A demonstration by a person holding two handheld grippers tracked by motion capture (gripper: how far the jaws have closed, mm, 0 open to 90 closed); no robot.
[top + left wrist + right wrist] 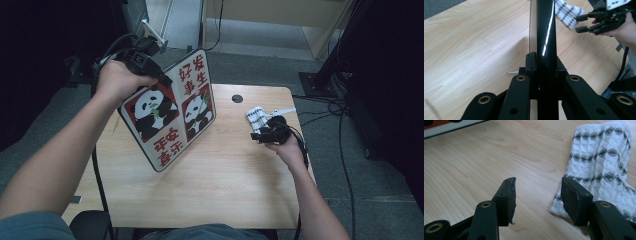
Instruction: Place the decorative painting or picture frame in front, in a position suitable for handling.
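A flat board (pixel 172 112) printed with two pandas and red characters is held tilted above the left half of the wooden table (pixel 215 185). My left gripper (pixel 159 77) is shut on its upper left edge. In the left gripper view the board (pixel 545 37) runs edge-on, glossy black, between the clamped jaws of that gripper (pixel 545 67). My right gripper (pixel 257 133) rests low at the table's right side, open, with nothing between its fingers. A white cloth (pixel 604 160) with black diamond rows lies just beyond its right jaw; the gripper (pixel 537 192) points at bare wood beside it.
A round cable hole (pixel 237 98) sits near the table's far edge. Cables (pixel 325 105) and a black stand base (pixel 315 82) lie on the grey floor to the right. The board's lower corner hangs close over the table's middle left.
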